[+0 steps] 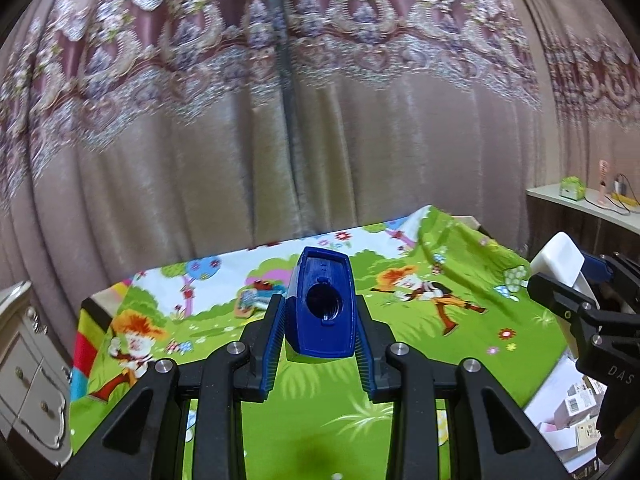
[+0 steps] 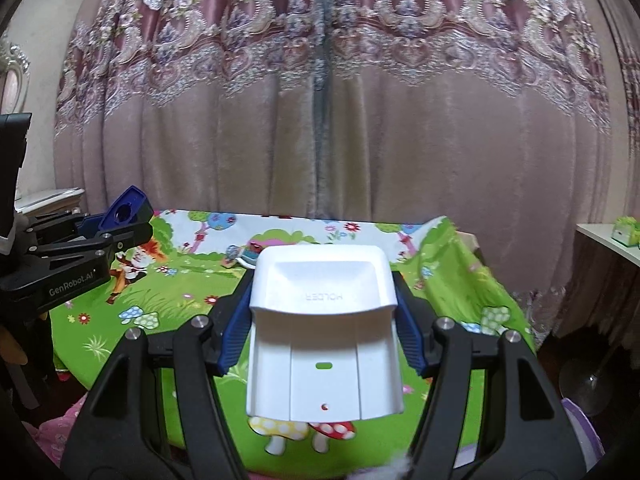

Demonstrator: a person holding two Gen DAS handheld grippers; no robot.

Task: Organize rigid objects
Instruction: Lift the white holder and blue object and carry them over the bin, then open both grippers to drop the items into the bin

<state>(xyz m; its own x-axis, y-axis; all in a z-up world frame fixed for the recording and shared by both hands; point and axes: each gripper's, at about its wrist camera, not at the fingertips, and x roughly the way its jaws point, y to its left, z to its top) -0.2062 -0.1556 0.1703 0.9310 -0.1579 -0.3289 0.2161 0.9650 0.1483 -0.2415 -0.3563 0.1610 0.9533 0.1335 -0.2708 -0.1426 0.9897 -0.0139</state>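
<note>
Now the left gripper has its jaws clamped tight on a dark blue plastic piece with a round hole, held aloft over the table with the bright green cartoon cloth. Over on the other side, the right gripper, jaws about half spread, pinches a white plastic holder by its sides, also above the cloth, before patterned pink curtains.
</note>
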